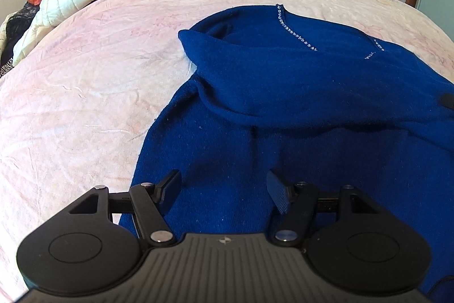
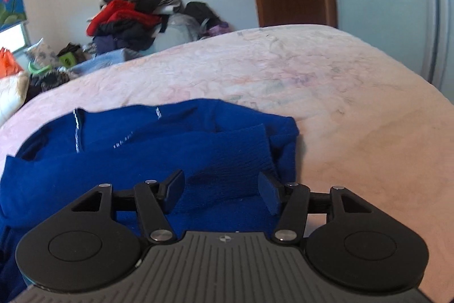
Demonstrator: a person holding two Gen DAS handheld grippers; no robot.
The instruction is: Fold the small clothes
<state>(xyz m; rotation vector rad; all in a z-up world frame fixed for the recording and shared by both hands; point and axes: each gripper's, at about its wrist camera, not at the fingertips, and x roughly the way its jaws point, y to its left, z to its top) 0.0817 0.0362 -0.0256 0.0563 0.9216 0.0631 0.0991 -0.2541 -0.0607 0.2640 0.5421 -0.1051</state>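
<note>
Left wrist view: left gripper [image 1: 224, 190] hovers jaws apart, empty, over the blue sweater [image 1: 283, 110] on the pink bedspread [image 1: 85, 104], sleeves folded in. Next, probably a hem grab. Right wrist view alone shows right gripper [image 2: 221, 193] spread, the sleeve cuff [image 2: 241, 155] lying loose between.
</note>
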